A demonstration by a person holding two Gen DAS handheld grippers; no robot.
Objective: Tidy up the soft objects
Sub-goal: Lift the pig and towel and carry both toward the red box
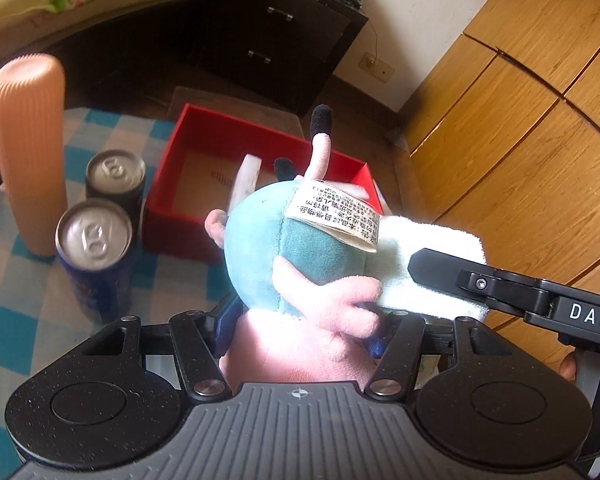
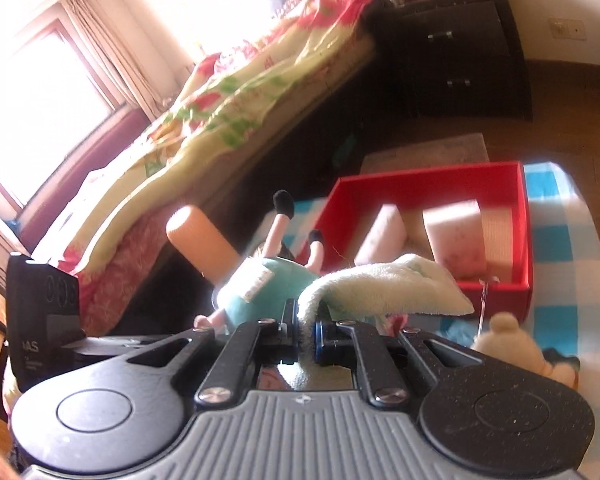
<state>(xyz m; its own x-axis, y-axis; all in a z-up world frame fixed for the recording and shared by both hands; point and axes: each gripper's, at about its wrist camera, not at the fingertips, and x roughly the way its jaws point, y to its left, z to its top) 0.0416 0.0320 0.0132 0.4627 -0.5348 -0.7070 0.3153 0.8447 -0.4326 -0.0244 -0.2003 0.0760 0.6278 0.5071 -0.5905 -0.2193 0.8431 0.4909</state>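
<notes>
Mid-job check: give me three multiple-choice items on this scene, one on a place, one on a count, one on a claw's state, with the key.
1. Where is the pink-and-blue plush toy?
A. lying in the red box
B. held in the left claw, above the table
C. on the bed

2. How many drink cans stand beside the tall peach cylinder?
A. one
B. two
C. four

3. What is the right claw doing?
A. shut on the pale towel
B. wide open and empty
C. shut on a can

Key:
1 B: the left wrist view shows the toy between the left claw's fingers, in front of the red box.
2 B: two silver can tops show beside the cylinder.
3 A: the right wrist view shows the towel pinched between the closed fingers.
</notes>
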